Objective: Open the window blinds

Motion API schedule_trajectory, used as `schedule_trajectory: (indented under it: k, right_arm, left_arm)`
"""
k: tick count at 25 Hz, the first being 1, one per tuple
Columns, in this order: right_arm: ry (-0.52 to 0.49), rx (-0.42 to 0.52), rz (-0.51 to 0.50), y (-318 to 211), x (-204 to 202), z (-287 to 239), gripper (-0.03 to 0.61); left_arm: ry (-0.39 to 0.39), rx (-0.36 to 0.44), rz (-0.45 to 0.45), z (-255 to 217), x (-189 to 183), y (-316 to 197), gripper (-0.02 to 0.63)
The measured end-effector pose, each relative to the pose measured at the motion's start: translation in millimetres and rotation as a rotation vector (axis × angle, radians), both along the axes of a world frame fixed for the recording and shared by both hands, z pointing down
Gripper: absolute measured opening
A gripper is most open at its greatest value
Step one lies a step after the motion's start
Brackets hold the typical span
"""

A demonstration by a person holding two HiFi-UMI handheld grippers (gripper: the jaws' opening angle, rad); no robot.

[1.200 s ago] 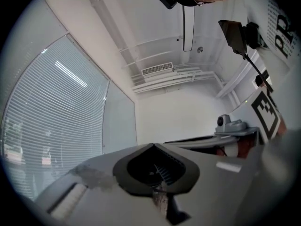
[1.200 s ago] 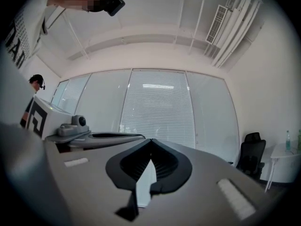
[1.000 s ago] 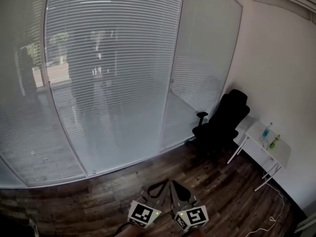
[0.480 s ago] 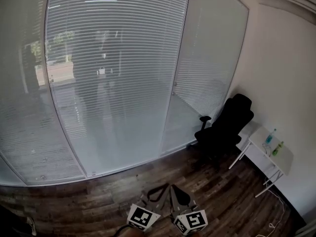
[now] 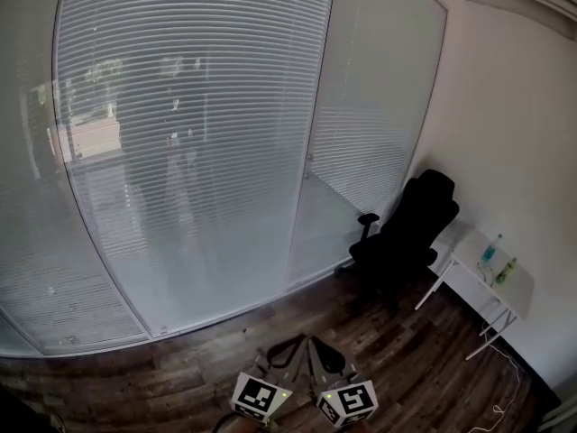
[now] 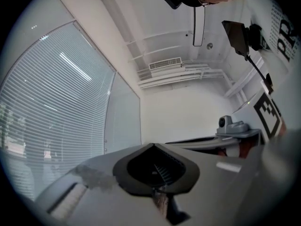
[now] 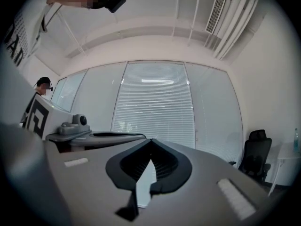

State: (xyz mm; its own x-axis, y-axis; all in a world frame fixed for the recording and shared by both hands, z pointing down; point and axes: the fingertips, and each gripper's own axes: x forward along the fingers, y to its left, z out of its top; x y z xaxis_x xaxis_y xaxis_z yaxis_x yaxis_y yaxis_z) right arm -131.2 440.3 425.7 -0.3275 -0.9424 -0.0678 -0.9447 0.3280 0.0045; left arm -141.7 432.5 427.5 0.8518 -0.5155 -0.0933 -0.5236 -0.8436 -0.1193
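Observation:
White slatted window blinds [image 5: 189,133] hang closed behind tall glass panels across the far side of the room; they also show in the left gripper view as blinds [image 6: 51,107] and in the right gripper view as blinds [image 7: 155,102]. My left gripper [image 5: 290,343] and right gripper [image 5: 313,341] sit side by side at the bottom centre of the head view, over the wood floor and well short of the glass. The left gripper [image 6: 153,146] has its jaws together with nothing between them. The right gripper [image 7: 151,140] is likewise shut and empty.
A black office chair [image 5: 406,228] stands by the right end of the glass. Beside it, against the white wall, a small white table [image 5: 469,282] carries a blue bottle [image 5: 488,248] and a green bottle [image 5: 501,265]. A cable [image 5: 491,404] lies on the floor.
The window frames sit further left in the head view than half a second ago. Both grippers stay side by side at the bottom edge, still shut.

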Motion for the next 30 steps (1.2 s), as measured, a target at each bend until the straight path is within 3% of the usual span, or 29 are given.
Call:
schedule_trajectory:
  k: [6,11,18,30]
  right_arm:
    - [0.014,-0.009,0.008,-60.1,12.1,-6.8,0.006]
    - [0.017,-0.006,0.014,-102.3,17.1,-5.7,0.006]
    - [0.017,-0.001,0.026,-163.0,34.0,2.7,0.006]
    - [0.003,-0.021,-0.001,-231.6,66.8,15.0,0.006]
  left_arm:
    - [0.046,-0.022,-0.009,-13.8,13.3,-61.5,-0.009]
    - [0.014,-0.013,0.006,-5.8,18.1,-104.2,-0.009]
    - [0.064,-0.014,0.005,-8.4,34.5,-162.5,-0.009]
    - [0.015,-0.038,-0.022,14.1,66.4,-231.5,-0.010]
